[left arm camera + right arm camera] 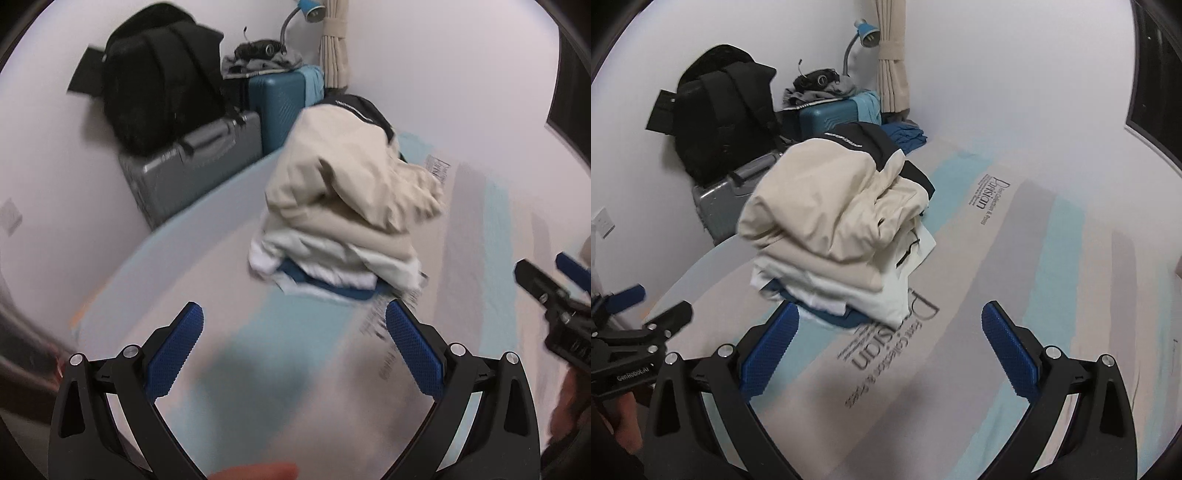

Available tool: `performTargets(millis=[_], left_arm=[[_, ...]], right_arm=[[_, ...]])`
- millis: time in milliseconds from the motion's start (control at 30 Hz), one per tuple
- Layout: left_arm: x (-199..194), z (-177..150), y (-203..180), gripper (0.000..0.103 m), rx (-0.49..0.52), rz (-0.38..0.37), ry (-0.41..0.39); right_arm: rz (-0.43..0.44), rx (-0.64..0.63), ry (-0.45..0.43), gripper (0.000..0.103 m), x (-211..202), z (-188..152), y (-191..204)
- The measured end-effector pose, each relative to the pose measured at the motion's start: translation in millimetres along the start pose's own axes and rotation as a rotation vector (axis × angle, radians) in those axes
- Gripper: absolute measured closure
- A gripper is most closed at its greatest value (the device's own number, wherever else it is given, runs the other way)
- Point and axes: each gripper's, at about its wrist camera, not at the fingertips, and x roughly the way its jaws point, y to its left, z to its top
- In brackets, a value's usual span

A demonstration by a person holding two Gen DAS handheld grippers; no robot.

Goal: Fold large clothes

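A stack of folded clothes lies on the striped bed sheet (960,350). A cream jacket (827,199) with a black collar lies on top, over white and blue garments; it also shows in the left wrist view (343,177). My left gripper (294,314) is open and empty, just short of the stack. My right gripper (890,314) is open and empty, in front of the stack. The left gripper also shows at the left edge of the right wrist view (646,310), and the right gripper at the right edge of the left wrist view (546,273).
A black backpack (720,110) rests on a grey hard case (727,188) beside the bed. A teal suitcase (827,114) with clothes on top, a blue lamp (866,33) and a tied beige curtain (894,62) stand by the white wall. More blue clothes (905,134) lie behind the stack.
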Motion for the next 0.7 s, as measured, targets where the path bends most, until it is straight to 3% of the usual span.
performTargets(millis=[267, 400, 700], left_arm=[[-42, -43, -1, 0.006, 0.074, 0.051, -0.026], [-47, -58, 9, 0.006, 0.102, 0.031, -0.018], [-52, -70, 25, 0.006, 0.111, -0.001, -0.030]], right_arm=[[-0.042, 0.032, -0.021, 0.007, -53, -53, 14], [-0.078, 0.080, -0.002, 0.007, -64, -75, 27], [-0.103, 0.107, -0.012, 0.007, -78, -88, 44]])
